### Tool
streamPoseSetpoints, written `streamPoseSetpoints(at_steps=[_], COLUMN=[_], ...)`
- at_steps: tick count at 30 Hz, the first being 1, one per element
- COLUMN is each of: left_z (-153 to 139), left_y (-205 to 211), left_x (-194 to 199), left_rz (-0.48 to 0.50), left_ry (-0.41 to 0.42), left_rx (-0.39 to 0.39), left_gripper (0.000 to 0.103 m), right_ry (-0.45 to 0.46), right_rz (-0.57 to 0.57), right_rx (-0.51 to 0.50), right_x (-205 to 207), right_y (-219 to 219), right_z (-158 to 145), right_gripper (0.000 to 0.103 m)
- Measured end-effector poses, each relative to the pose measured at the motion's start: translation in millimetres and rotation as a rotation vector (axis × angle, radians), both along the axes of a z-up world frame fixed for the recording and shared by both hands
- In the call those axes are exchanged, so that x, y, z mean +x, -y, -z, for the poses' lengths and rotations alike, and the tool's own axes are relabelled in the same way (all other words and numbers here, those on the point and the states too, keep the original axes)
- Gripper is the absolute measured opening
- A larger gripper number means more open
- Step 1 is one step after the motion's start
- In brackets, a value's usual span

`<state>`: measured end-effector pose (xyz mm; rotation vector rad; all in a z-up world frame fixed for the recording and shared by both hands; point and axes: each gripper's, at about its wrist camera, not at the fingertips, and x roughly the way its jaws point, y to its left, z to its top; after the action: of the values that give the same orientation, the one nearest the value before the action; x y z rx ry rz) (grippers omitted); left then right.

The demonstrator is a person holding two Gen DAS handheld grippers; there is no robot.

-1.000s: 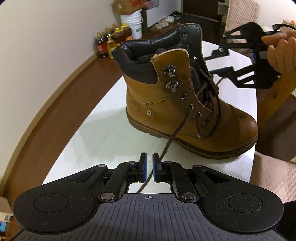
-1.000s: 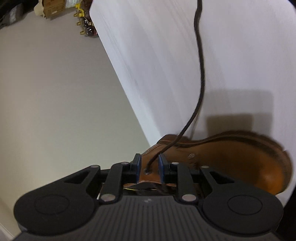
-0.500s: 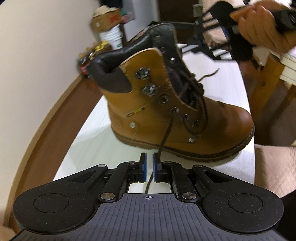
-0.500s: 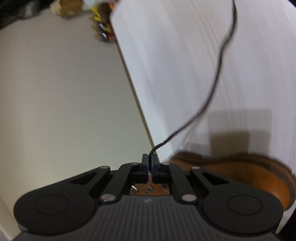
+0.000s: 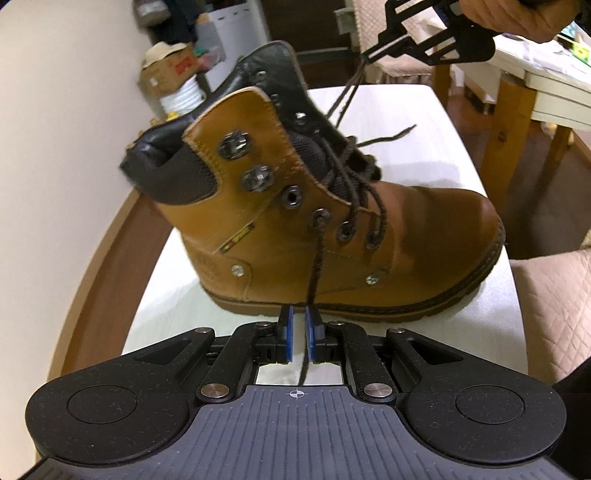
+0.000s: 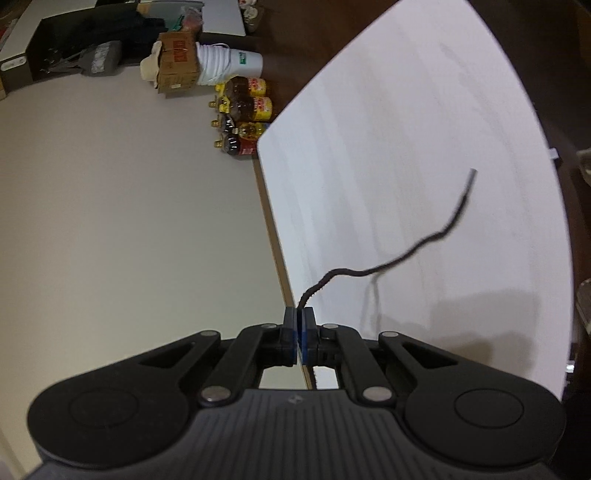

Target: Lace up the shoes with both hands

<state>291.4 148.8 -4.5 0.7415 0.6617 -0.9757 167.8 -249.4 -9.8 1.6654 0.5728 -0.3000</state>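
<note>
Boot: stood upright on the white table, toe toward the right of the left wrist view, side with eyelets facing the camera.
Lace: dark brown cord, crossed through the three lowest eyelets on the near side; a strand is led out of the fourth eyelet down toward the left gripper.
Upper eyelet and hooks: seen without lace on the near side; far side cannot be judged.
Left gripper: jaws narrowly parted, a gap visible between the blue pads; the strand runs through the gap against the right pad. Whether it is actually pinched cannot be told.
Right gripper: jaws pressed together on the other lace end, held by a hand above and behind the boot collar; the free tip hangs over the table.
Progress: lower part is laced; the upper eyelet and hooks are judged to be left, and no knot is seen.
</note>
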Motion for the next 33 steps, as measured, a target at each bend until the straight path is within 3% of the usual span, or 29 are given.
streamPoseSetpoints(at_steps=[8,11,13,18,26,33], left_z=[4,1,-6,-6,-8,-5], left_y=[8,9,-3,-27,-26,-27], left_x=[-11,-2,9,-3,-10,-12], left_rz=[0.099,0.026,-0.065,-0.080,-0.068,-0.046], left_ry=[0.076,-0.041,-0.181,-0.191,-0.207,-0.228], left_rx=[0.028,0.061,0.024,0.078,0.062,0.067], left_gripper=[0.009,0.003,0.003,0.002,0.003,0.004], right_ry=[-0.025,-0.025,-0.024,-0.044,-0.021,0.165], right_rz=[-0.015,-0.020,-0.019,0.030,0.003,-0.286], right_rx=[0.013,0.006,-0.013,-0.069,-0.076,-0.185], right_x=[-15,-21,-22,-21,-40,-43], right_y=[-8,-8,-6,15,8,-51], right_z=[7,9,10,15,6,-31], right_gripper=[0.003,0.003,0.003,0.003,0.003,0.003])
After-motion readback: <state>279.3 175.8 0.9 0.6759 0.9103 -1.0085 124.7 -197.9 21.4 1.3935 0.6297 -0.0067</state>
